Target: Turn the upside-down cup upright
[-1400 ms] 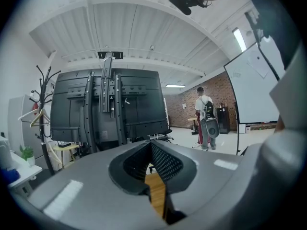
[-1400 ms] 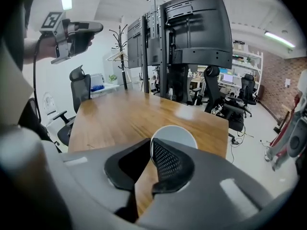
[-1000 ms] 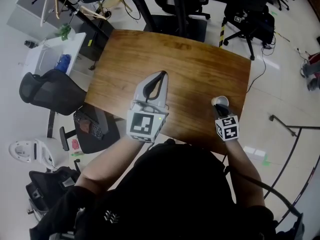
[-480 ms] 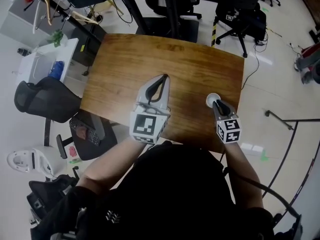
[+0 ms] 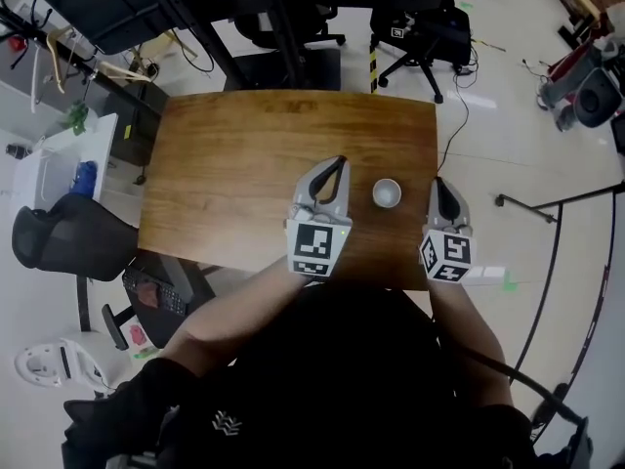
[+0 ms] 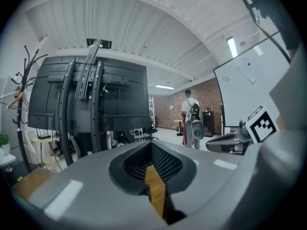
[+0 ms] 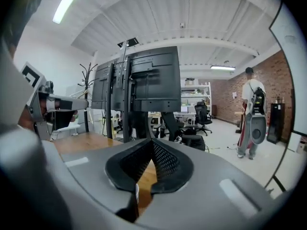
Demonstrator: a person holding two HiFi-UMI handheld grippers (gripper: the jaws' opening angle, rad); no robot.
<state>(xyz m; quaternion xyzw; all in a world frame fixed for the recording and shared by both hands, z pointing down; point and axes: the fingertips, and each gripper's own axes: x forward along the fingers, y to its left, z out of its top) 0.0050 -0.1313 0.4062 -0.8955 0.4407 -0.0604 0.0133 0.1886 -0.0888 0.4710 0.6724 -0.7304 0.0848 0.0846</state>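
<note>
The white cup (image 5: pixel 387 192) stands mouth-up on the wooden table (image 5: pixel 234 164) between both grippers, touching neither, so it is judged released. The right gripper (image 5: pixel 439 183) jaws have just closed, empty. The left gripper (image 5: pixel 339 162) jaws are together, holding nothing.

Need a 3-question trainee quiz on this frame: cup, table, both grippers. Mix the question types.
1. True or false: the cup stands mouth-up on the table.
2. Where is the cup? A) left of both grippers. B) between the left gripper and the right gripper, touching neither. C) in the right gripper's jaws.
3. Fill in: each gripper's jaws are ___, with nothing held.

Key: 1 true. 2 B. 3 shut (the right gripper's jaws have just been closing, with nothing between them).
</note>
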